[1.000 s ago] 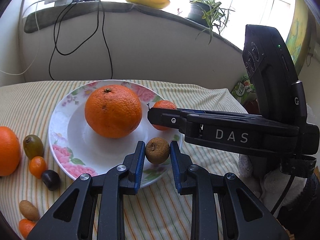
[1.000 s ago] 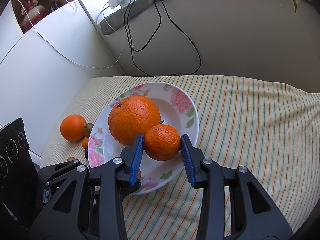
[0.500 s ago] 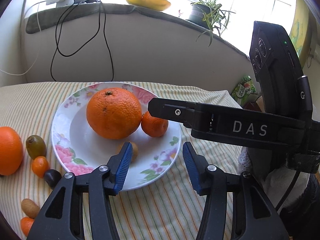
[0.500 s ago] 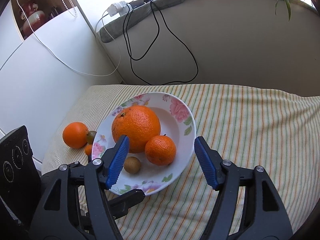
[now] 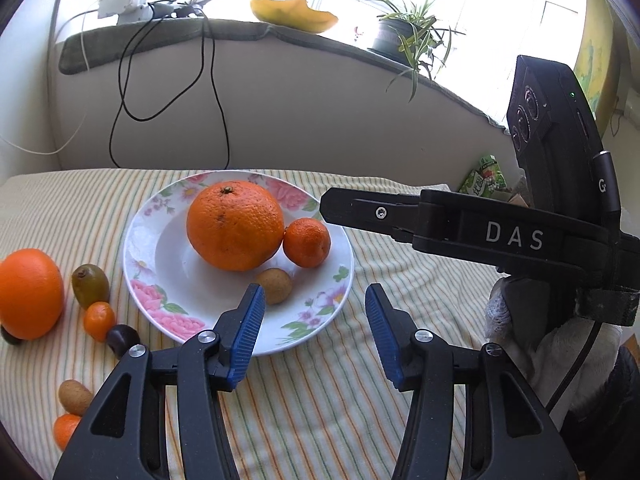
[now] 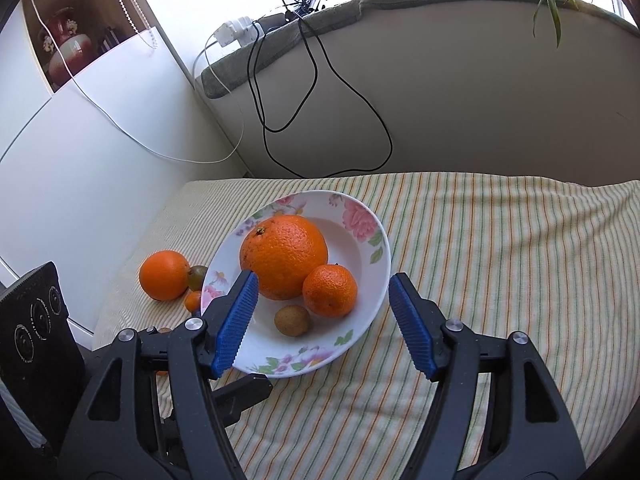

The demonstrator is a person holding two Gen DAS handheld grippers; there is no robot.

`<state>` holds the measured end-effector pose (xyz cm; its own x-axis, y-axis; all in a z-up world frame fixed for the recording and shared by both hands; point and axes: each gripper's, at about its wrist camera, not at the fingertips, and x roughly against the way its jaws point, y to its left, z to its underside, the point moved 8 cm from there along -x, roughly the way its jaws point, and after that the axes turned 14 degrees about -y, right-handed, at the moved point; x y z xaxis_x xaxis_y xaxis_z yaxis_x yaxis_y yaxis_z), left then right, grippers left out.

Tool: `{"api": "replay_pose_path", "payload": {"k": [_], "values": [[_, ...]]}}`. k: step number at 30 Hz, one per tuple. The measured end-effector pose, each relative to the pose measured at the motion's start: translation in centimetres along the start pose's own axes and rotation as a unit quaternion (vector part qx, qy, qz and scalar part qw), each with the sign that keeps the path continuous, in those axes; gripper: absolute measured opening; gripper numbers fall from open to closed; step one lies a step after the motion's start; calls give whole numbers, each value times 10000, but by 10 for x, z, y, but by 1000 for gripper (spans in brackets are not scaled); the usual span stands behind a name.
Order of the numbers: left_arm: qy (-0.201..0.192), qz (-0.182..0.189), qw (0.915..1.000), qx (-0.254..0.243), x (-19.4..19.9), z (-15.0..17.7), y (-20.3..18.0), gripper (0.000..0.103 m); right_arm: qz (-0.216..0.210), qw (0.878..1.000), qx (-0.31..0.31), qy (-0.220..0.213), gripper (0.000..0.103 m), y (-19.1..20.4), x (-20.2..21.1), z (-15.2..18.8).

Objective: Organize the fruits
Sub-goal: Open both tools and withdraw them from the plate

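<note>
A floral plate [image 5: 152, 296] [image 6: 376, 256] on the striped cloth holds a big orange [image 5: 235, 225] [image 6: 284, 262], a mandarin [image 5: 307, 242] [image 6: 330, 290] and a small brown fruit [image 5: 274, 286] [image 6: 293, 320]. My left gripper [image 5: 316, 332] hangs open just short of the plate's near rim, nothing between its blue pads. My right gripper [image 6: 324, 324] is open too, drawn back above the plate's near side; its body [image 5: 480, 236] crosses the left wrist view on the right. Loose fruit lies left of the plate: an orange [image 5: 30, 294] [image 6: 164, 275], a green fruit [image 5: 90, 285], a kumquat [image 5: 99, 320] and a dark plum [image 5: 122, 340].
A brown fruit [image 5: 74, 397] and a small orange one [image 5: 66, 430] lie near the cloth's left front edge. Black cables [image 5: 216, 92] hang down the wall behind the table. A potted plant [image 5: 404, 36] and a yellow bowl [image 5: 294, 10] sit on the sill. A white cabinet [image 6: 80, 152] stands beside the table.
My left gripper let go of the small brown fruit and my right let go of the mandarin; both fruits now rest on the plate. Both grippers opened wide and drew back.
</note>
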<state>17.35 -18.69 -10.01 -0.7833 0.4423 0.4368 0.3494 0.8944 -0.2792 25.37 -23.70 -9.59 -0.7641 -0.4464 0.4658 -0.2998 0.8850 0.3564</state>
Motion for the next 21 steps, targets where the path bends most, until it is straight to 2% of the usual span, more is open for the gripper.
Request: {"api": "replay_pose_path", "payload": {"k": [13,21], "values": [[-238,-69,9997,84,42,-3,11,51,-128,9998,118,-80,71,32,23,6],[-363,-245,9990,121,70,-2,29,51,-292,9992,271,-63,71,57,34,18]]}}
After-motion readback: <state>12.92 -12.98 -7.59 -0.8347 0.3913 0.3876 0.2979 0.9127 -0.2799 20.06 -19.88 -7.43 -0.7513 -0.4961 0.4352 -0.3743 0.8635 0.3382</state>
